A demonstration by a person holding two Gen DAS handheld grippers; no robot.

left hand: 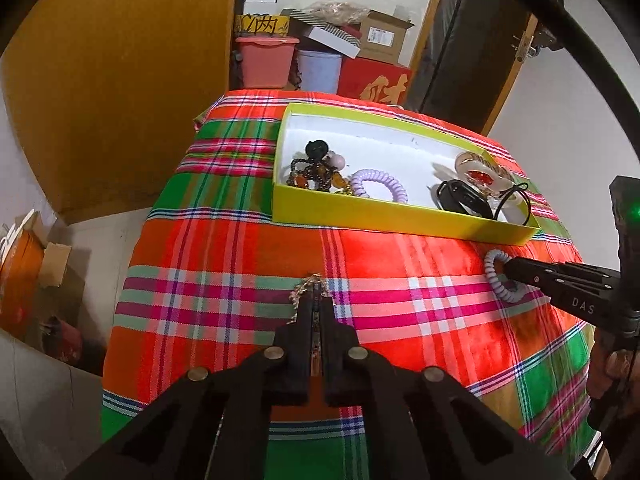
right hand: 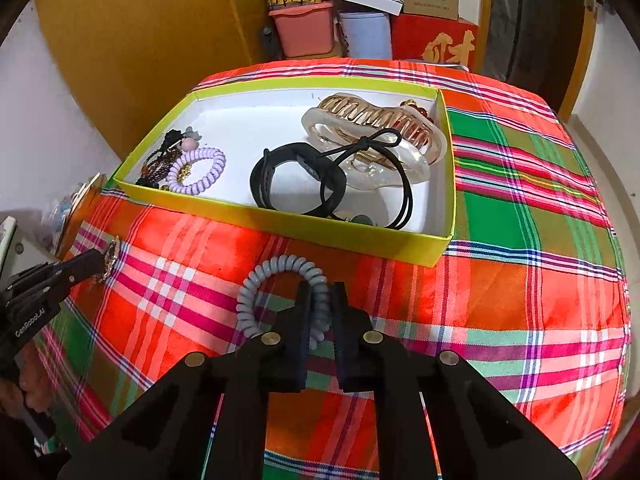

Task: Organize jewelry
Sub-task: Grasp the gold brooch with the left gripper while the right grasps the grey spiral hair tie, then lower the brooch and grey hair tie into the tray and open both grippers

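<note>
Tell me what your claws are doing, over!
Left claw shut on gold chain piece. Right claw shut on coil hair tie. Both still on the cloth. Yellow box ahead, path clear.

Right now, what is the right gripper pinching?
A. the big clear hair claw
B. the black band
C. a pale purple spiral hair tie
C: the right gripper is closed on a pale purple spiral hair tie lying on the plaid cloth, outside the yellow box.
</note>
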